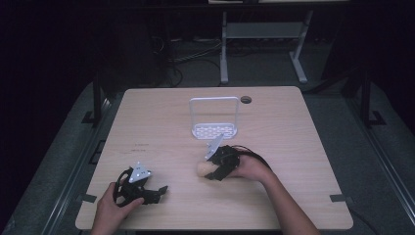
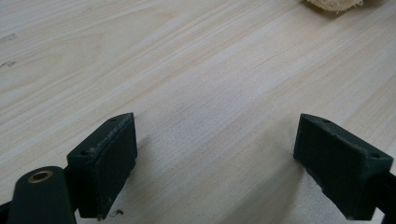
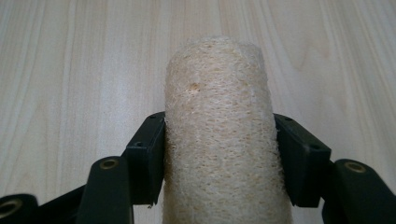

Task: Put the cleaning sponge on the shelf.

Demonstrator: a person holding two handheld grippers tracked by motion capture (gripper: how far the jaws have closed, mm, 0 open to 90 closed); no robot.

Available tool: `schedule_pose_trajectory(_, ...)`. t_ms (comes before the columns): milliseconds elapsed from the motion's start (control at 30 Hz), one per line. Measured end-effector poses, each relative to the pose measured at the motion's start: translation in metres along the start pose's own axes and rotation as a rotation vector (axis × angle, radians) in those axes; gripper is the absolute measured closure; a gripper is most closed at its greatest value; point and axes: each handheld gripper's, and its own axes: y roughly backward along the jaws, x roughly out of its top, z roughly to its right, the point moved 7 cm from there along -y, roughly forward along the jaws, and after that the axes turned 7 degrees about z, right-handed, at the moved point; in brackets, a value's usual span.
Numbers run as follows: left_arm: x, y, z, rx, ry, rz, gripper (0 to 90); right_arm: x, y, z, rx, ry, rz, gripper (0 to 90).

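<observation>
Right gripper view: the right hand-held gripper [image 3: 219, 154] clamps the loofah [image 3: 219, 135] (lying on the bench [image 3: 70, 70]); grasp done, lifting and placing remain.

My high view is dim, dark beyond the table [image 1: 147, 112]; my gripper views are evenly lit, with soft shadows and slight blur.

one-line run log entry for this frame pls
right gripper: shut on loofah, loofah lying on table | left gripper: open, nothing between pads, low over table | white rack: beyond loofah, untouched
</observation>
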Motion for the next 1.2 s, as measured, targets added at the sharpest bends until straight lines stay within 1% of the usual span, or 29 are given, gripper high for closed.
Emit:
schedule_pose_trajectory(267,0.000,0.000,0.000,0.000,0.000,0.000,12.9,0.000,0.010,0.003,-0.035,-0.036,0.023,40.5)
schedule_pose_trajectory(433,0.000,0.000,0.000,0.000,-0.001,0.000,12.9,-0.001,0.015,0.006,-0.058,-0.071,0.030,40.6)
schedule_pose_trajectory(533,0.000,0.000,0.000,0.000,0.000,0.000,12.9,-0.001,0.019,0.009,-0.082,-0.102,0.036,40.7)
schedule_pose_trajectory(633,0.000,0.000,0.000,0.000,0.000,0.000,12.9,-0.002,0.021,0.011,-0.097,-0.122,0.038,40.8)
schedule_pose_trajectory(833,0.000,0.000,0.000,0.000,0.000,0.000,12.9,-0.004,0.027,0.018,-0.150,-0.163,0.040,40.8)
schedule_pose_trajectory(933,0.000,0.000,0.000,0.000,0.000,0.000,12.9,-0.006,0.029,0.023,-0.182,-0.189,0.040,40.8)
schedule_pose_trajectory(1200,0.000,0.000,0.000,0.000,0.000,0.000,12.9,-0.010,0.037,0.032,-0.251,-0.261,0.052,40.8)
